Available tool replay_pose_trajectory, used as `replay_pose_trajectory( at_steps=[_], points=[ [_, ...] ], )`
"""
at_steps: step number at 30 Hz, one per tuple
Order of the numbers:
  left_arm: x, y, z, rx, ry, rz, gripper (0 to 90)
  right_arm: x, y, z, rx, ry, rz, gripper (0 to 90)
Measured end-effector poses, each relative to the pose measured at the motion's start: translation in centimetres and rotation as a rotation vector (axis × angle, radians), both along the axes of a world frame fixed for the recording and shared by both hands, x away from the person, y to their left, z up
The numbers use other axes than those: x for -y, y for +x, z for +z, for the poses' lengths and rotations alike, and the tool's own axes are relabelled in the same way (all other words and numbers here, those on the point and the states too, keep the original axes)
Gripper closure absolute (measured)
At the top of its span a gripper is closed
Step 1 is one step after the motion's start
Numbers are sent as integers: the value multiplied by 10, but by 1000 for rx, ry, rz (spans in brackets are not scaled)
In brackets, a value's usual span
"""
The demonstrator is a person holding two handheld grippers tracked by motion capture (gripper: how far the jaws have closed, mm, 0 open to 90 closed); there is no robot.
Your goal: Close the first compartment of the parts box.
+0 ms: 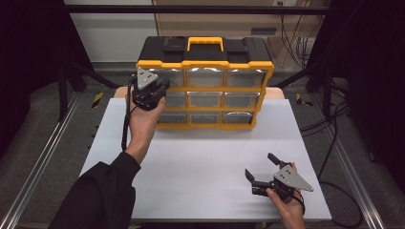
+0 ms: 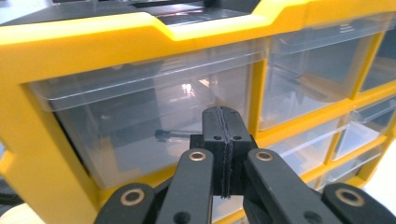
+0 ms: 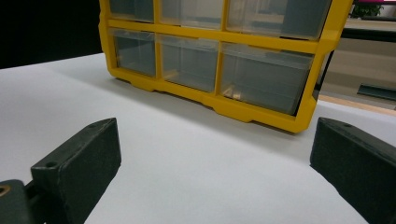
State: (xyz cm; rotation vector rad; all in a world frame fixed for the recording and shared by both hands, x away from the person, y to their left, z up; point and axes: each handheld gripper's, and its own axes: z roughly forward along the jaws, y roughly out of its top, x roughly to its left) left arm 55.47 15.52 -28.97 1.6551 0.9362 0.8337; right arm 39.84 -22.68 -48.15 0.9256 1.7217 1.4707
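Yellow drawer cabinet [image 1: 205,86] top centre of frame. My left gripper [image 1: 152,91] clenched, empty, against top-left drawer [image 2: 154,126]. My right gripper [image 1: 260,174] lower right, jaws spread wide over white table [image 1: 200,162].

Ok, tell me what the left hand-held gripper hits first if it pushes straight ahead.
Most likely the clear plastic front of the top-left drawer in the yellow-framed organiser; the left hand-held gripper, jaws shut, points at it, though the remaining gap is unclear.
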Motion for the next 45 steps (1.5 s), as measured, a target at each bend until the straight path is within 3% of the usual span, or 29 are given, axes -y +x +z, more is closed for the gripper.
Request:
replay_pose_trajectory(
  at_steps=[20, 31, 35, 45],
  points=[
    [-6, -14, -5, -3, -13, -32, 894, 0, 0, 0, -2, 3, 7, 19],
    [-17, -19, -8, -13, -49, -62, 862, -1, 0, -1, -3, -2, 12, 18],
    [-19, -23, -7, -4, -56, -80, 790, 0, 0, -1, -2, -1, 11, 18],
    [-23, -35, -4, 21, -88, -94, 506, -1, 0, -1, -3, -5, 9, 18]
  ],
)
